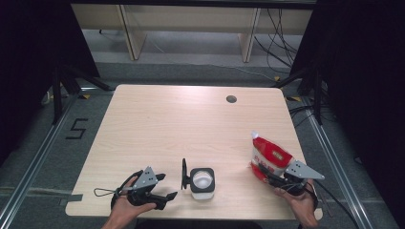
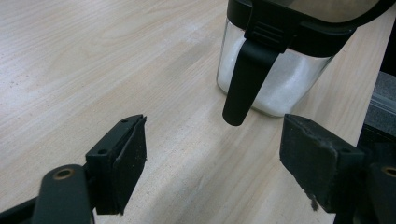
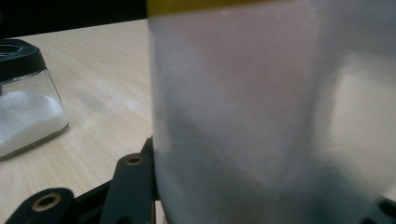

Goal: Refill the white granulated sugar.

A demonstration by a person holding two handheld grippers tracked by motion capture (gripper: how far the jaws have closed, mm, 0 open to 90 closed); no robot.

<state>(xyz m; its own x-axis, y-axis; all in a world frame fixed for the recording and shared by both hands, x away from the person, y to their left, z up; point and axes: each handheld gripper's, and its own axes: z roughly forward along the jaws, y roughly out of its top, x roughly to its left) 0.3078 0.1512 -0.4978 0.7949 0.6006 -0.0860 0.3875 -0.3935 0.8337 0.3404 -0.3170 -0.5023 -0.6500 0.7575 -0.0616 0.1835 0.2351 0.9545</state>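
A glass jar (image 1: pixel 203 183) with a black rim stands near the table's front edge, holding white grains; its black lid (image 1: pixel 184 174) is swung open on its left side. My left gripper (image 1: pixel 167 186) lies just left of the jar, open and holding nothing. In the left gripper view, the jar (image 2: pixel 289 74) and its hanging black latch (image 2: pixel 245 79) sit just beyond the open gripper (image 2: pixel 212 140). My right gripper (image 1: pixel 267 174) is shut on the lower part of a red and white bag (image 1: pixel 268 153), which stands tilted at the right. The bag (image 3: pixel 261 116) is close up in the right gripper view, with one black finger (image 3: pixel 133 186) against its left side.
The light wooden table (image 1: pixel 181 124) has a round cable hole (image 1: pixel 231 99) at the back right. Its right edge runs close beside the bag. The jar (image 3: pixel 25 112) shows at the left of the right gripper view. Dark stands and cables flank the table.
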